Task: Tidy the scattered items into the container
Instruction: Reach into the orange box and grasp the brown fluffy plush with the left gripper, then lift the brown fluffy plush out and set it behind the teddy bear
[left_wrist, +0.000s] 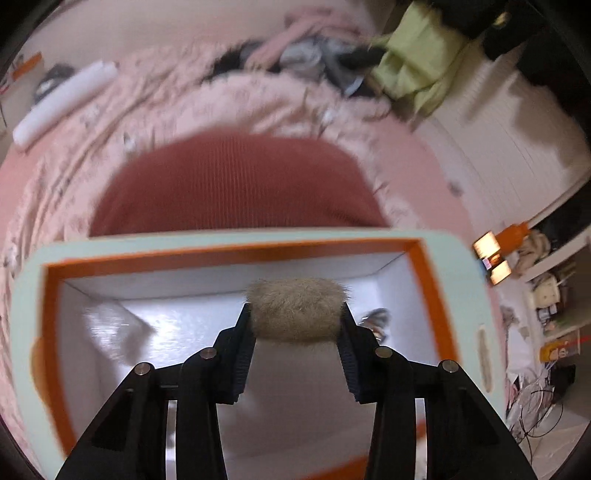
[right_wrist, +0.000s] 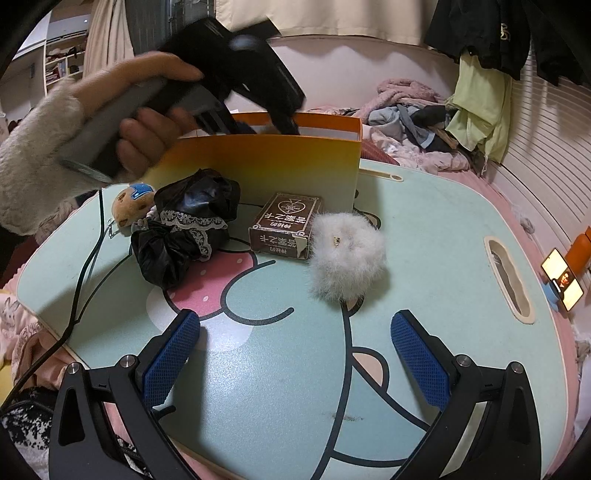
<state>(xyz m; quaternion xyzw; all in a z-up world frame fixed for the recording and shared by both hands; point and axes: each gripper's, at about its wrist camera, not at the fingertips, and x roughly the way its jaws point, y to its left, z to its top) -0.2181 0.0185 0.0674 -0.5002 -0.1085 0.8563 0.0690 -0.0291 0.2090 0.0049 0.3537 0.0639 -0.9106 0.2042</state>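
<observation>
While inside box (left_wrist: 236, 246) rim, claw (left_wrist: 295, 317)

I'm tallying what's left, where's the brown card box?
In the right wrist view, the brown card box lies mid-table, between the black lace scrunchie and white fluffy scrunchie.

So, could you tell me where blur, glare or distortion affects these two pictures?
Left wrist view: motion blur smears the bedding and orange box rim; glare on its white floor; the beige pompom fairly sharp. Right wrist view: mostly sharp, only the hand blurred; fisheye bends the table edge.
</observation>
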